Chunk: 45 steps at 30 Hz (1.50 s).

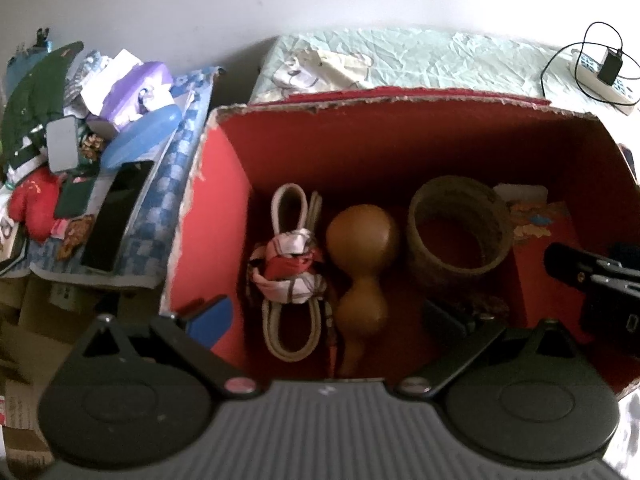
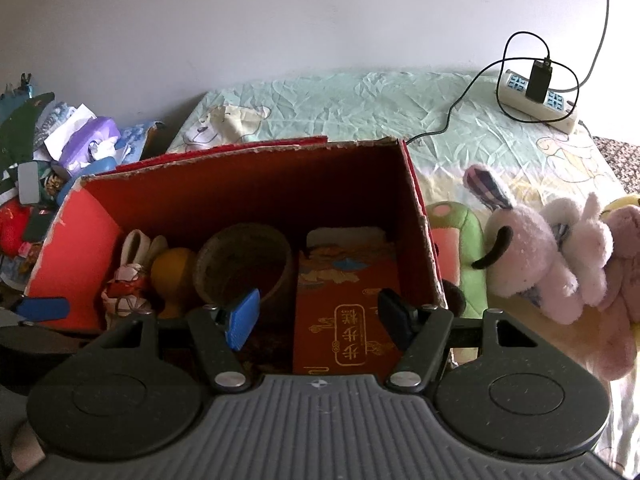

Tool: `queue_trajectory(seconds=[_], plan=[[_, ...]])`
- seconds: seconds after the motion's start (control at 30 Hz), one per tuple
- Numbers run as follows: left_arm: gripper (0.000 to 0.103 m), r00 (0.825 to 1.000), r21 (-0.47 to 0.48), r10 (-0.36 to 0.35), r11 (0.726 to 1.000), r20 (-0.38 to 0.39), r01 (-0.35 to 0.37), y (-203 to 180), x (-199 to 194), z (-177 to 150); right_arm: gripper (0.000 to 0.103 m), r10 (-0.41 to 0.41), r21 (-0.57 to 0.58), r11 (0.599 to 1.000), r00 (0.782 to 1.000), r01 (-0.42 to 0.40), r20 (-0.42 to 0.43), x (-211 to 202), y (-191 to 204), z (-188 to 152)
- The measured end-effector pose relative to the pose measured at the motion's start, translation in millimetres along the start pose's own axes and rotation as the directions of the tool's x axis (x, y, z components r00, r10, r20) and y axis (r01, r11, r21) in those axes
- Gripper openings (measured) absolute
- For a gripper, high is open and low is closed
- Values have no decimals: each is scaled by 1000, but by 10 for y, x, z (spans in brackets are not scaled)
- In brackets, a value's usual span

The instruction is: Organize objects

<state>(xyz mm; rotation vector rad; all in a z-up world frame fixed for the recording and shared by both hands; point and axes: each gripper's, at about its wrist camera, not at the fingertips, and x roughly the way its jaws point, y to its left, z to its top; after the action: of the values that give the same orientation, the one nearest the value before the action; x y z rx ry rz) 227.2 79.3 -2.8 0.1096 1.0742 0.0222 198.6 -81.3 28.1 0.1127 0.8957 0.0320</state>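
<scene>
A torn red cardboard box (image 2: pixel 256 184) is shown standing on a bed (image 2: pixel 360 104), half packed, with both grippers poised above its near edge. Inside, from left to right, a looped strap bundled in checked cloth (image 1: pixel 290 276), a brown gourd (image 1: pixel 360 248), a round woven basket (image 1: pixel 460 228) and a flat red packet with gold lettering (image 2: pixel 348 312) are laid side by side. The plush toys (image 2: pixel 560 256) are left outside, heaped on the bed just beside the box's right wall.

The right gripper (image 2: pixel 320 316) is held over the red packet with its fingers apart and nothing between them. The left gripper (image 1: pixel 324 316) is seen with its fingers spread wide above the strap and gourd, likewise empty.

The greatest risk is judged to lie with the box itself: its ragged rim could be caught by a finger on the way in or out, and the light carton dragged or tipped on the soft bedding. Next, the plush toys are bulky, and little free floor is left, so the gourd or basket could be knocked over if one is forced in. Last, the two grippers are close enough to collide.
</scene>
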Motion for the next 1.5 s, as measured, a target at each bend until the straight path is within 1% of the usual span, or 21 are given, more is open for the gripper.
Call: queue_trajectory(seconds=[0.17, 0.37, 0.47, 0.6, 0.87, 1.17, 1.3, 1.5], plan=[[101, 1000, 13, -2, 1000, -3, 2, -27, 39, 6, 69, -14, -17, 1000, 1000, 14, -1, 28, 38, 22], [101, 999, 35, 11, 999, 33, -12, -31, 43, 37, 69, 3, -47, 999, 1000, -2, 8, 134, 94, 83], [100, 999, 42, 28, 999, 46, -30, -12, 86, 81, 69, -23, -89, 996, 999, 25, 29, 200, 132, 116], [100, 999, 33, -25, 999, 45, 24, 46, 96, 104, 73, -34, -130, 991, 999, 40, 42, 266, 207, 123], [100, 999, 38, -12, 999, 40, 11, 20, 110, 103, 76, -4, -131, 991, 998, 13, 64, 270, 210, 123], [101, 999, 27, 7, 1000, 38, -8, 18, 109, 104, 77, 8, -128, 992, 998, 1, 70, 262, 205, 115], [101, 999, 42, 14, 999, 30, -15, -10, 119, 98, 76, 11, -120, 993, 997, -2, 76, 254, 191, 108], [101, 1000, 28, -4, 1000, 29, 3, 10, 115, 106, 76, 1, -123, 992, 997, 7, 71, 268, 212, 109]])
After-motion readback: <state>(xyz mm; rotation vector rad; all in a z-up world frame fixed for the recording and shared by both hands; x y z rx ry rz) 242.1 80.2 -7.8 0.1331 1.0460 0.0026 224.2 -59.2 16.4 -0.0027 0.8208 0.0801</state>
